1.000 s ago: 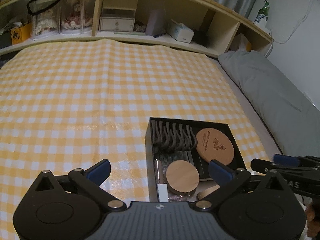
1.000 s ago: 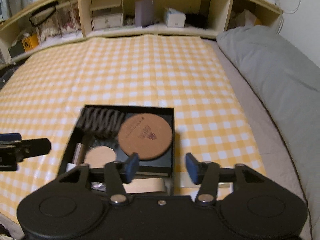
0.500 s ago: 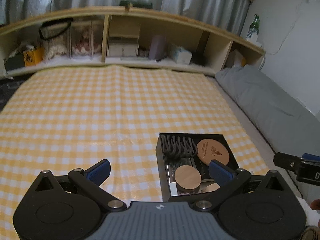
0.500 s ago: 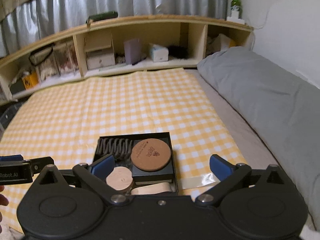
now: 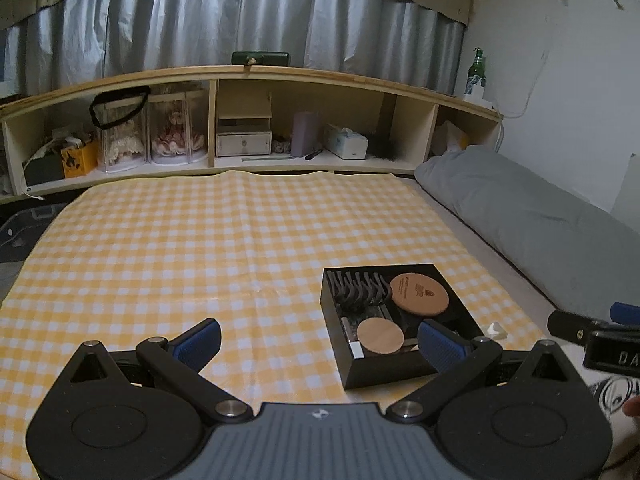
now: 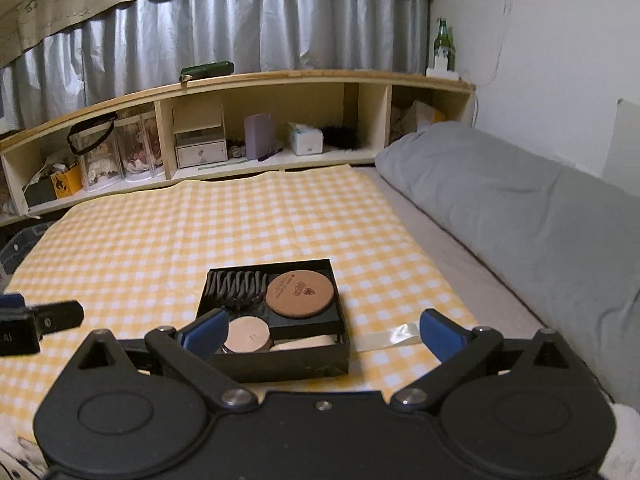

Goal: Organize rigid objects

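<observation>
A black box [image 5: 384, 372] sits on the yellow checked cloth [image 5: 200, 248] near its front right corner. It holds a large round cork coaster [image 5: 418, 294], a smaller pale wooden disc [image 5: 380, 336] and a dark wavy rack [image 5: 356, 288]. The right wrist view shows the same box [image 6: 280, 364], coaster [image 6: 300, 294], disc [image 6: 246, 334] and rack [image 6: 236, 284]. My left gripper [image 5: 320, 340] is open and empty, raised in front of the box. My right gripper [image 6: 320, 332] is open and empty, raised just in front of the box.
A wooden shelf [image 5: 280, 80] with boxes, doll cases and a tissue box runs along the back. A grey pillow [image 5: 540, 224] lies along the right side. A clear tape strip [image 6: 388, 336] lies right of the box. A green bottle [image 5: 476, 68] stands on the shelf top.
Both grippers have pulled back and up from the box, which now looks smaller and farther away. The right gripper's jaws have opened wider.
</observation>
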